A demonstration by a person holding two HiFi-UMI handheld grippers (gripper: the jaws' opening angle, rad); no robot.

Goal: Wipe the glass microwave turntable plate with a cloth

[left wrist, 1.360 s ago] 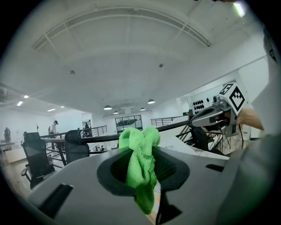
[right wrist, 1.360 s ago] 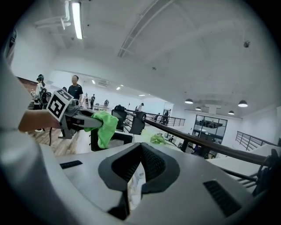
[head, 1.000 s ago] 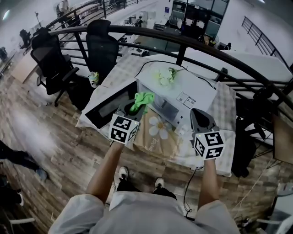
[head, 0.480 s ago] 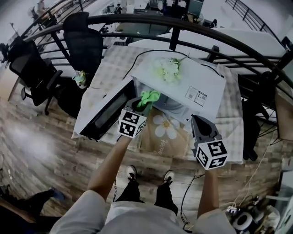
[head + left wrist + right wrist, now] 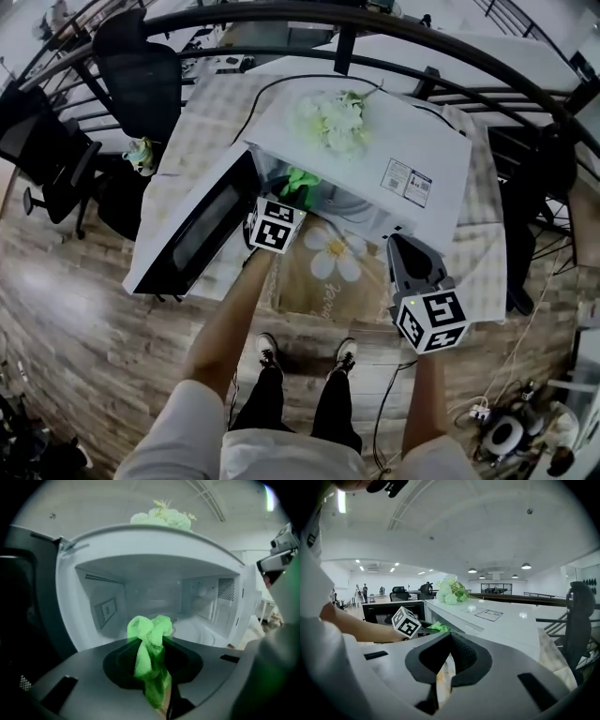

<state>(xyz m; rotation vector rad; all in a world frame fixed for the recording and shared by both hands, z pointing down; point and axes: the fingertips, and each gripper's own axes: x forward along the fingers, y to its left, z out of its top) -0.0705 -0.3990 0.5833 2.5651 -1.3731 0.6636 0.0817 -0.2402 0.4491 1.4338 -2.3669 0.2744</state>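
**Right tongs** (image 5: 403,246) (image 5: 450,637): nearest item, held in front of the microwave (image 5: 375,141), off its right front corner and clear of it. The jaws are closed together with nothing between them.

**Mat** (image 5: 328,272): tan with a daisy print, lying on the table (image 5: 202,122) directly in front of the microwave, between the two arms.

**Left tongs** (image 5: 294,194) (image 5: 152,646): at the mouth of the microwave, left of centre. The jaws are clamped on a green cloth (image 5: 300,178) (image 5: 149,634), which bunches up above the tips and hangs just inside the opening.

**Microwave door** (image 5: 192,230): swung fully open to the left and reaching out past the front of the microwave. It bounds the left arm on that side.

**Cavity**: white, with vent grilles on both side walls. The roof is low over the cloth and there is open room to the right of it.

**Glass turntable plate** (image 5: 199,631): flat on the cavity floor, behind and to the right of the cloth. Contact with the cloth cannot be told.

**Flowers** (image 5: 333,120) (image 5: 161,517) (image 5: 450,590): pale bunch on the microwave top, rear left.

**Label** (image 5: 406,181): on the top, near the right front.

**Cable** (image 5: 281,80): behind the microwave, running across the table.

**Railing** (image 5: 375,14) and office chair (image 5: 141,66): beyond the table's far edge.
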